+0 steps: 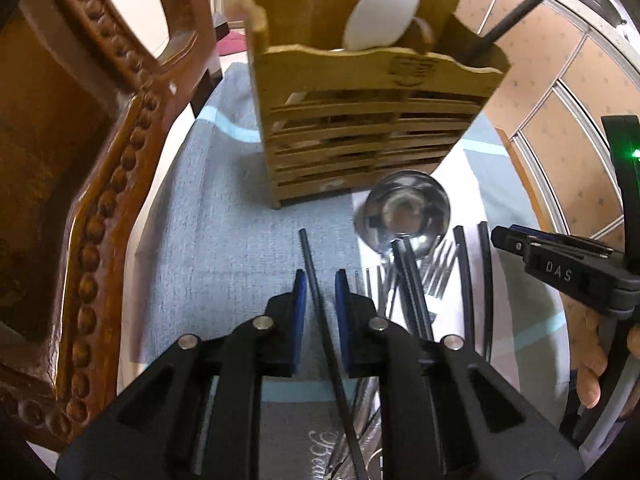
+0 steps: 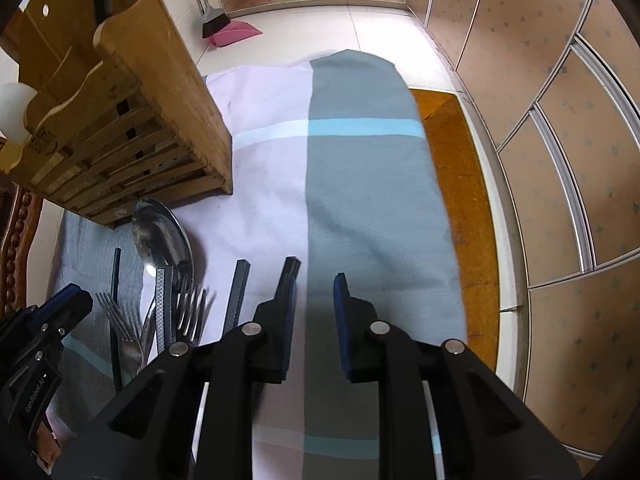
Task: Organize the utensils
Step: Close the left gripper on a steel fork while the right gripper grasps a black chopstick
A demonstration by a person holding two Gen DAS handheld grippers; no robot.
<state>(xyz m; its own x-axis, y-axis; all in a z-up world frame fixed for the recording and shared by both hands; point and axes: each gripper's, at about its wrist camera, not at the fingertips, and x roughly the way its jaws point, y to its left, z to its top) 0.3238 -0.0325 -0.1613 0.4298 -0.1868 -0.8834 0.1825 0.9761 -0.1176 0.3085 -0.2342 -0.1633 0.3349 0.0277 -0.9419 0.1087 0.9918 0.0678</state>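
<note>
1. Two hand-held grippers hang over a cloth-covered table, both pointing steeply down.
2. Left gripper: its jaws stand narrow with one black chopstick running between the blue pads. There is a small gap on each side, so I cannot tell whether the pads press on it.
3. That chopstick lies at a slant, its far tip on the grey part of the cloth, near the foot of the wooden utensil holder.
4. Right gripper: its jaws are partly apart and hold nothing; only striped cloth shows between the pads.
5. A loose pile of utensils lies just right of the left gripper: a large steel spoon with its bowl close to the holder's base, forks and more black chopsticks.
6. One chopstick end lies just beyond the right gripper's left finger.
7. Standing at the far side of the cloth, the holder contains a white spoon in its left compartment and a dark stick in its right one.
8. A carved wooden chair is at the left; a pink dustpan lies on the far floor.
</note>
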